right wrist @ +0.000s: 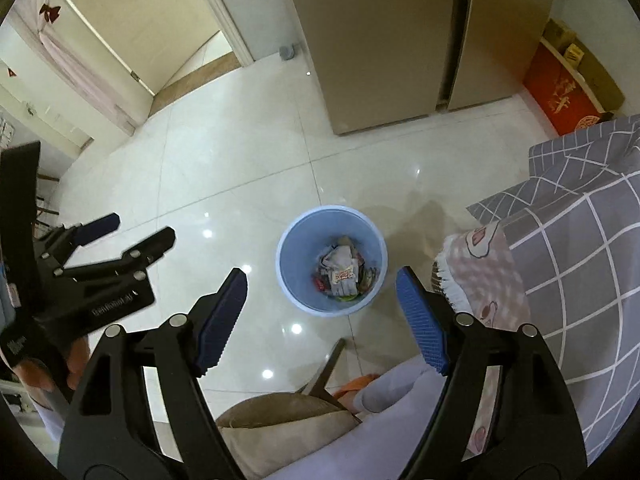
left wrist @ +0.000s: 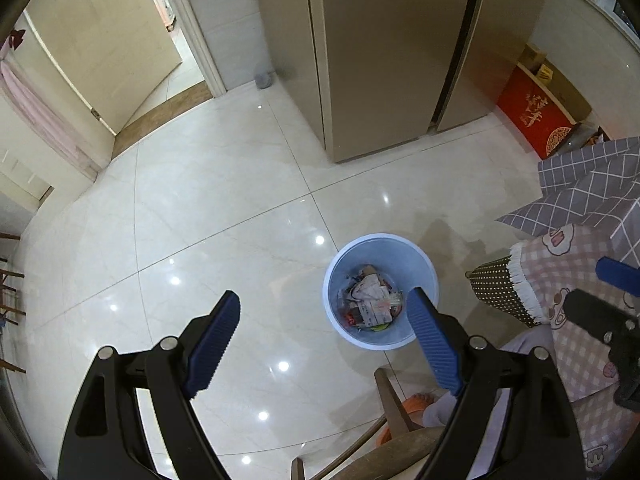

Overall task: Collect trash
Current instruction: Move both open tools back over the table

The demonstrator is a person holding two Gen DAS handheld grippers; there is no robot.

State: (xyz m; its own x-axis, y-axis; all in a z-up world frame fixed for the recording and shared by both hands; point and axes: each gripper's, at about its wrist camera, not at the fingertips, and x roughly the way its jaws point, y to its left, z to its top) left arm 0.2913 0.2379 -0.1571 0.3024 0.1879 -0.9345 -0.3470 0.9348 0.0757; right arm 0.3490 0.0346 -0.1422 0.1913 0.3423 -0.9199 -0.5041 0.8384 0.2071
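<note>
Since the blue bin point(right wrist: 332, 260) already holds crumpled wrappers point(right wrist: 342, 274), part of the collecting looks done. Both the left gripper point(left wrist: 324, 344) and right gripper point(right wrist: 320, 312) are spread wide and carry nothing; no loose trash shows on the floor point(right wrist: 224, 176).

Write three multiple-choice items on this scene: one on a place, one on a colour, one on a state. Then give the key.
1. Where does the round light-blue plastic bin stand?
A. on the pale tiled floor
B. on a chair
C. on a shelf

2. What colour are the ribbed pads of the right gripper?
A. red
B. blue
C. green

3. How is the right gripper?
A. shut on paper
B. shut, empty
C. open, empty

Key: 1 A, floor tiles surround it; 2 B, both pads show blue; 3 C, the jaws stand apart with nothing between them.
</note>
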